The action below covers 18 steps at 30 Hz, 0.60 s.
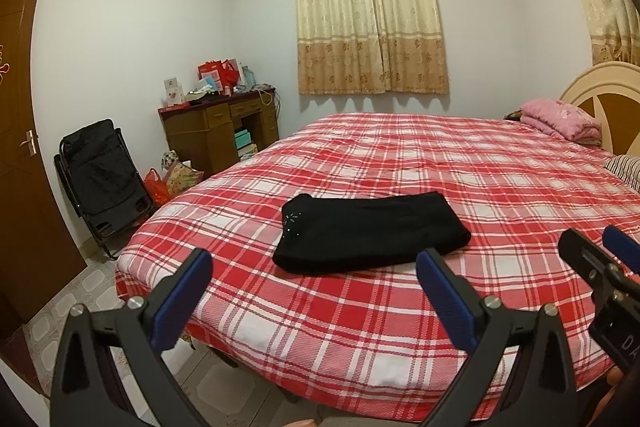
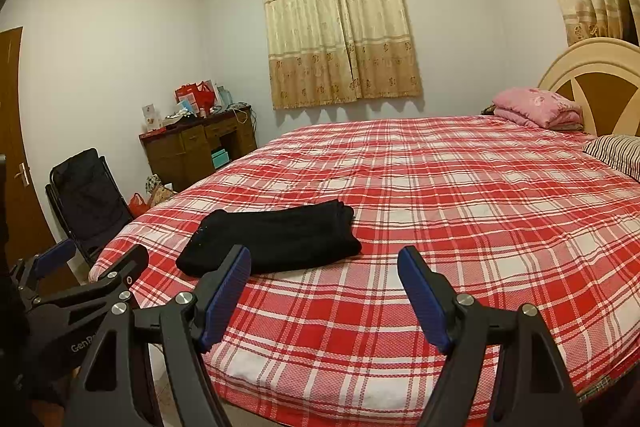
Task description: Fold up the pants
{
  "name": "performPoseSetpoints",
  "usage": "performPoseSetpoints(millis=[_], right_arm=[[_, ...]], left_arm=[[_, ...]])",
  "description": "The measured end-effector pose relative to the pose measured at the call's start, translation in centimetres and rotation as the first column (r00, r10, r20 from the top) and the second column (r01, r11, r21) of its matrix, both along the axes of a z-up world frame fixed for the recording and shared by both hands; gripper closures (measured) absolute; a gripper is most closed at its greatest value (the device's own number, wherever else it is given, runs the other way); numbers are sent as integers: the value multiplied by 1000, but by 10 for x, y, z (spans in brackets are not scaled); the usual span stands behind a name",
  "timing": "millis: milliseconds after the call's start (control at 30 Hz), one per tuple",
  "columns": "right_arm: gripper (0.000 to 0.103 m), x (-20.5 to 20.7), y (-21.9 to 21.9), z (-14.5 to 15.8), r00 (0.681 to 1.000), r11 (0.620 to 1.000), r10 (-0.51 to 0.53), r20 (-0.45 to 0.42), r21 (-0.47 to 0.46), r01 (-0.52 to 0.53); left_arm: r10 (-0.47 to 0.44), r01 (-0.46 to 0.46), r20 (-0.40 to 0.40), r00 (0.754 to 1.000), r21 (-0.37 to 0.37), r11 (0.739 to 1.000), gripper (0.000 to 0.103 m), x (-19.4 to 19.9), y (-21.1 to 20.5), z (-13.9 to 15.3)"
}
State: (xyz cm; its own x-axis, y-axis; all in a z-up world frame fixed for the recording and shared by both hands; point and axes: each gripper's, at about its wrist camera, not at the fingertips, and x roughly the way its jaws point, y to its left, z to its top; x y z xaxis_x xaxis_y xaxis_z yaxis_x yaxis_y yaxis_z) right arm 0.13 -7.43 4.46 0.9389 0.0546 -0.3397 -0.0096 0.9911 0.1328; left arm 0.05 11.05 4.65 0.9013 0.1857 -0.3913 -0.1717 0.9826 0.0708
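Black pants (image 1: 370, 233) lie folded into a compact stack near the front corner of a bed with a red and white plaid sheet (image 1: 460, 179); small sparkly dots show on one end. In the right wrist view the same pants (image 2: 272, 239) lie left of centre. My left gripper (image 1: 314, 259) hangs open in front of the bed's near edge, short of the pants, with nothing between its blue pads. My right gripper (image 2: 324, 259) is also open and empty, just right of the pants and back from them. Each gripper shows at the edge of the other's view.
A pink folded quilt (image 1: 560, 119) and a striped pillow (image 2: 612, 151) rest by the headboard (image 2: 592, 75). A black folding chair (image 1: 100, 179), a cluttered wooden desk (image 1: 220, 131) and bags stand left of the bed. A brown door (image 1: 20, 147) is at far left.
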Motion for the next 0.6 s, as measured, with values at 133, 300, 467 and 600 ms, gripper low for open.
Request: performPoseSetpoints(millis=[133, 300, 467, 600], right_arm=[[25, 1, -1, -1, 1000, 1000, 2, -6, -2, -2], [25, 2, -1, -1, 1000, 1000, 2, -7, -8, -2], [25, 1, -2, -2, 1000, 1000, 1, -9, -8, -1], [25, 1, -2, -3, 1000, 1000, 0, -14, -9, 0]], left_arm=[[10, -10, 8, 1000, 5, 1000, 0, 2, 0, -1], [22, -23, 18, 1000, 28, 999, 0, 3, -1, 0], [18, -19, 27, 999, 18, 1000, 0, 2, -1, 0], [7, -7, 34, 999, 10, 1000, 0, 2, -1, 0]])
